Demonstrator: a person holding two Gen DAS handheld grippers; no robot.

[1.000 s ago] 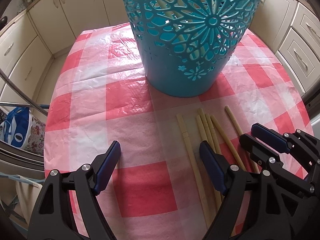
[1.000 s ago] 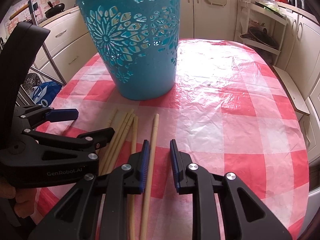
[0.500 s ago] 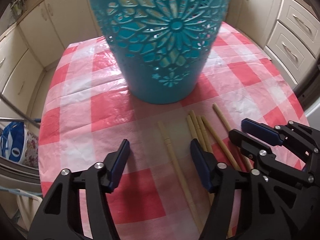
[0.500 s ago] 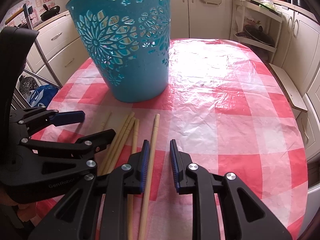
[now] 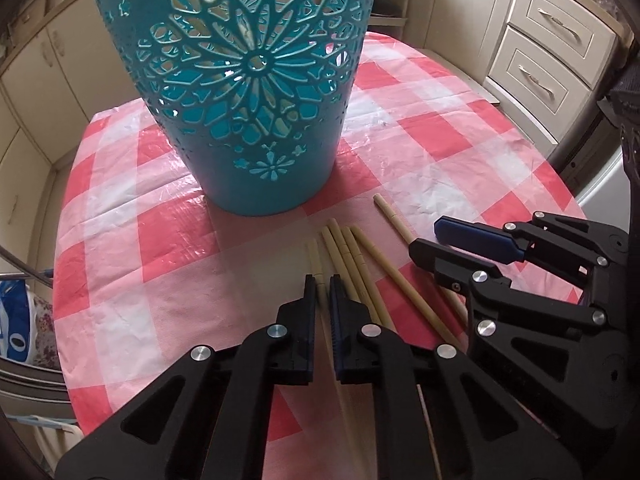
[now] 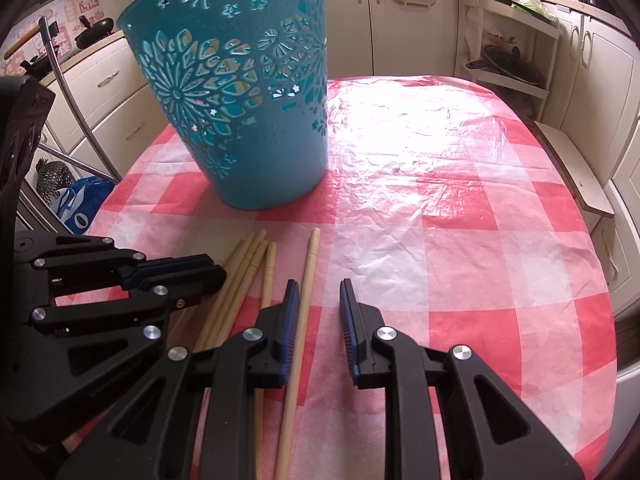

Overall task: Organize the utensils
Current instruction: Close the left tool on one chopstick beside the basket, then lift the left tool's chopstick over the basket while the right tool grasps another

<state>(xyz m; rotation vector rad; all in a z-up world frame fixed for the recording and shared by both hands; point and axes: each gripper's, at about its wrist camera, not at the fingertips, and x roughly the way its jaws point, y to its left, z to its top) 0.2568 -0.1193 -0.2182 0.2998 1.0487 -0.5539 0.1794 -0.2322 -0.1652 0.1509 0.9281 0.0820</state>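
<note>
Several pale wooden chopsticks (image 5: 356, 264) lie side by side on the red-and-white checked tablecloth (image 5: 120, 280), in front of a tall teal cut-out basket (image 5: 248, 92). My left gripper (image 5: 322, 292) is shut on the leftmost chopstick (image 5: 314, 258), low over the cloth. My right gripper (image 6: 318, 300) is open a little, with its left finger beside the rightmost chopstick (image 6: 308, 272) and nothing between its jaws. The right gripper also shows in the left wrist view (image 5: 460, 240), and the left gripper in the right wrist view (image 6: 192, 268). The basket stands upright in the right wrist view (image 6: 248, 112).
Cream kitchen cabinets (image 5: 552, 52) ring the round table. A wire rack with a blue patterned bag (image 6: 76, 200) stands left of the table. An open shelf unit (image 6: 508, 52) with pans stands at the back right. The tablecloth (image 6: 440, 200) is bare to the right.
My left gripper has moved right and closed from wide open onto the leftmost chopstick. My right gripper has stayed over the rightmost chopstick, still slightly open.
</note>
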